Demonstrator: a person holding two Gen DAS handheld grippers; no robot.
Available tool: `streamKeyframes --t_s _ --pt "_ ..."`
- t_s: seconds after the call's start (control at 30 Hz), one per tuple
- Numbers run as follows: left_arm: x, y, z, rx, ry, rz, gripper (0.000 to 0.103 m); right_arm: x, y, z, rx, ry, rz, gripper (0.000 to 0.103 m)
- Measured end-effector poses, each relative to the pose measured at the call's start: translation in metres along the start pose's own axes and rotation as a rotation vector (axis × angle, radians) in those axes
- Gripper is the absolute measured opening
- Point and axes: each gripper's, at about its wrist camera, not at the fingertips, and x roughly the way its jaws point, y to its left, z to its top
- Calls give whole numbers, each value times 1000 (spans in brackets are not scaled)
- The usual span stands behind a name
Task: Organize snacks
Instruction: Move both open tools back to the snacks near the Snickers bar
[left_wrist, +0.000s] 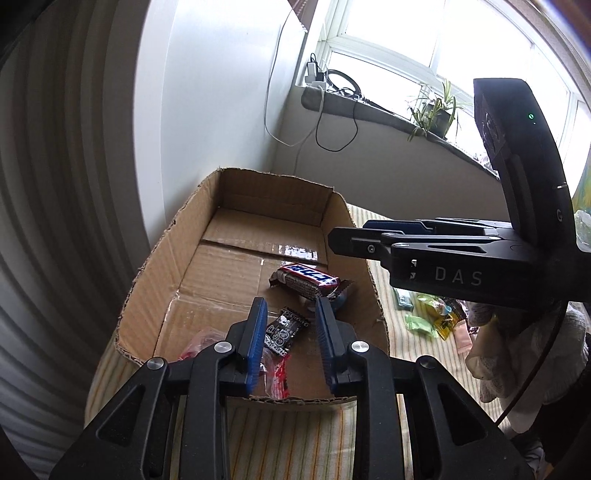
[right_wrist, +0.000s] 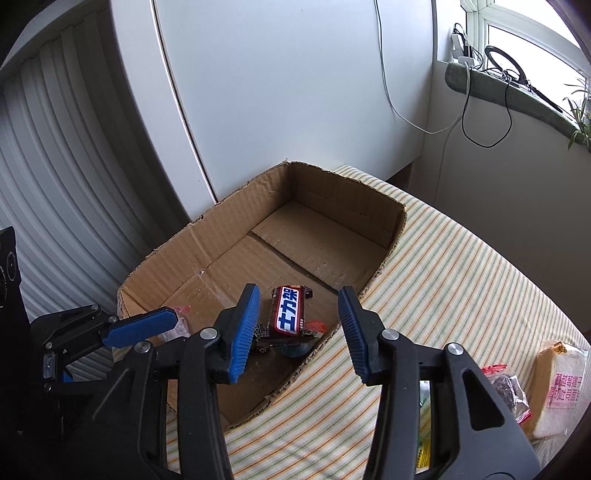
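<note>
An open cardboard box (left_wrist: 177, 251) (right_wrist: 207, 236) sits on a striped cloth. Inside lie a brown Snickers bar (left_wrist: 306, 281) (right_wrist: 289, 311), a black patterned snack packet (left_wrist: 284, 330), a red-and-clear wrapped snack (left_wrist: 275, 376) and a bluish item under the bar (right_wrist: 295, 349). My left gripper (left_wrist: 290, 310) is open and empty, just above the black packet in the box. My right gripper (right_wrist: 299, 299) is open and empty, over the box's right wall beside the Snickers bar; it shows from the side in the left wrist view (left_wrist: 417, 240).
Loose snacks lie on the striped cloth right of the box: green and yellow packets (left_wrist: 432, 321), a bread bag (right_wrist: 561, 384) and a dark packet (right_wrist: 509, 395). A white wall and radiator stand behind. A windowsill (left_wrist: 369, 107) holds cables and a plant.
</note>
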Motion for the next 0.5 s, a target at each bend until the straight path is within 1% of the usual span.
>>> streamKeyframes --t_s 0.23,0.5 --pt "-4 -15 0 11 -6 -18 25 -35 -23 -20 16 -24 -31 46" --pt "-3 -46 -2 48 -1 -54 25 -81 -79 -60 96 -33 -113 47"
